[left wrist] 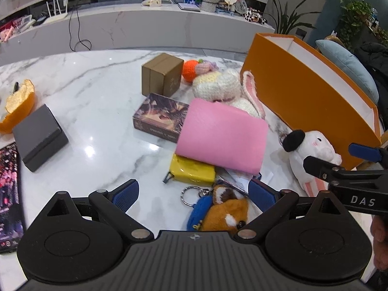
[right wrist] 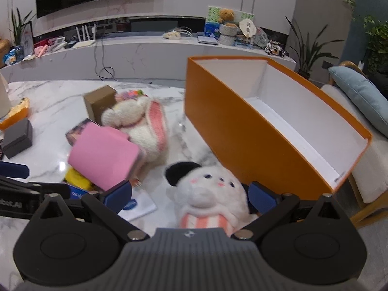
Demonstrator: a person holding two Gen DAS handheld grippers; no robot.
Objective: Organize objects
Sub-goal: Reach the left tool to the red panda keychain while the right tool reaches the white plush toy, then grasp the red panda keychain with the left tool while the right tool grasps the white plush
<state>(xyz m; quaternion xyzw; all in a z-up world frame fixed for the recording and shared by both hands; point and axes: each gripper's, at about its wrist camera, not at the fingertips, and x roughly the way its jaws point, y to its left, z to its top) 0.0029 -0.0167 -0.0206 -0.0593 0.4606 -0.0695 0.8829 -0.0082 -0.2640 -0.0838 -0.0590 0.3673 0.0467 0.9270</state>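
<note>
Because the right gripper [right wrist: 190, 197] stands with its jaws spread as wide as they go around the white plush dog [right wrist: 206, 194] without pressing on it, the likeliest slip, to my eye, is a soft, shallow pinch: the pads could close on loose fur near the head and the toy could sag or drop short of the orange box [right wrist: 242, 145]. A second risk is the box wall itself; the dog lies just beside its near long side, and a low carry could knock the rim or shove the box along the marble table [left wrist: 84, 97]. The pink pouch [left wrist: 222, 135], which lies farther from the box than the dog does, leans on other things and might slide if bumped.

The left gripper [left wrist: 194, 194] is also fully open and holds nothing; it hovers over a brown fox keychain [left wrist: 228, 213] and a yellow case [left wrist: 191, 172] (both farther from the box than the dog).

As for the dog, it is small, white and fluffy, with one black ear, pink cheeks and a pink-striped lower part, lying on the table face up toward the right wrist camera. The box is open-topped, white inside, and looks empty where its interior shows.
</note>
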